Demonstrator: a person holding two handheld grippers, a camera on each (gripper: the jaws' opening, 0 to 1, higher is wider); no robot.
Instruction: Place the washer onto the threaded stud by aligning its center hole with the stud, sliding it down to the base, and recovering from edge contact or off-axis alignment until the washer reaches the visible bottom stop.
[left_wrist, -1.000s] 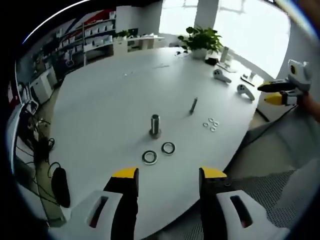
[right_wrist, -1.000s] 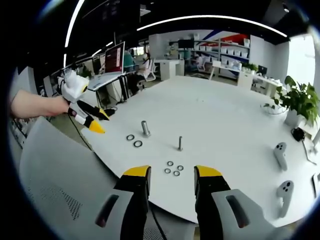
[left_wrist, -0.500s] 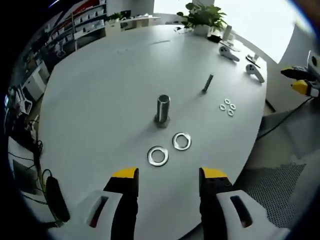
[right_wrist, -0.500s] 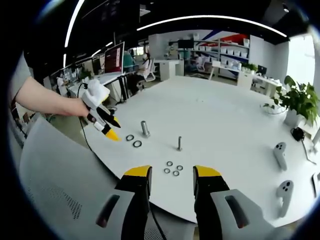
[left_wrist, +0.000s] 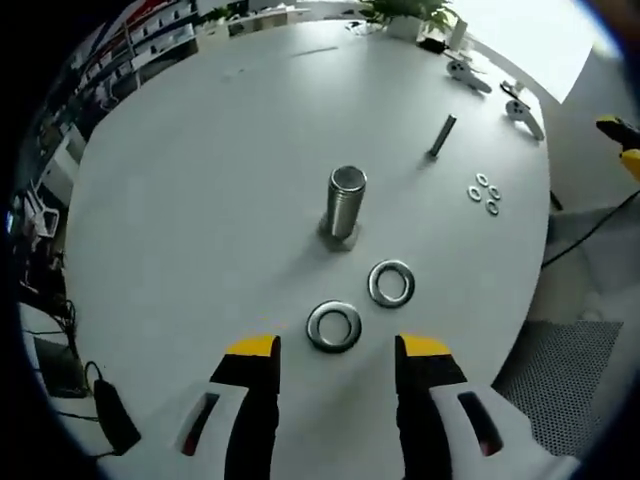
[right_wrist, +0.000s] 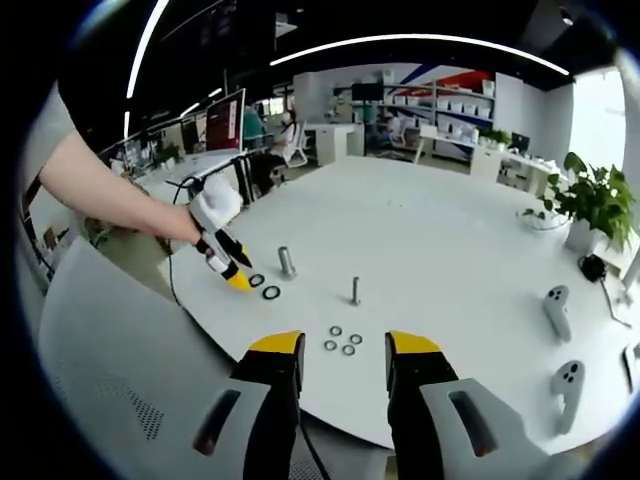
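Approach is the step in hand: the left gripper, fingers wide and empty, is poised just short of the near washer, flat on the bench before the threaded stud; closing on its rim is called for. The right gripper is held wide, well apart.

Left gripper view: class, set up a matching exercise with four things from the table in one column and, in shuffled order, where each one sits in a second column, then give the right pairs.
Things
1. thick stud
2. nearest large washer
3. thin bolt
4. small washers

Places
A. clustered toward the table's right edge
B. upright beyond the two large washers
C. flat, just ahead of the open left gripper
D. far side, past the thick stud

Pairs: 1-B, 2-C, 3-D, 4-A
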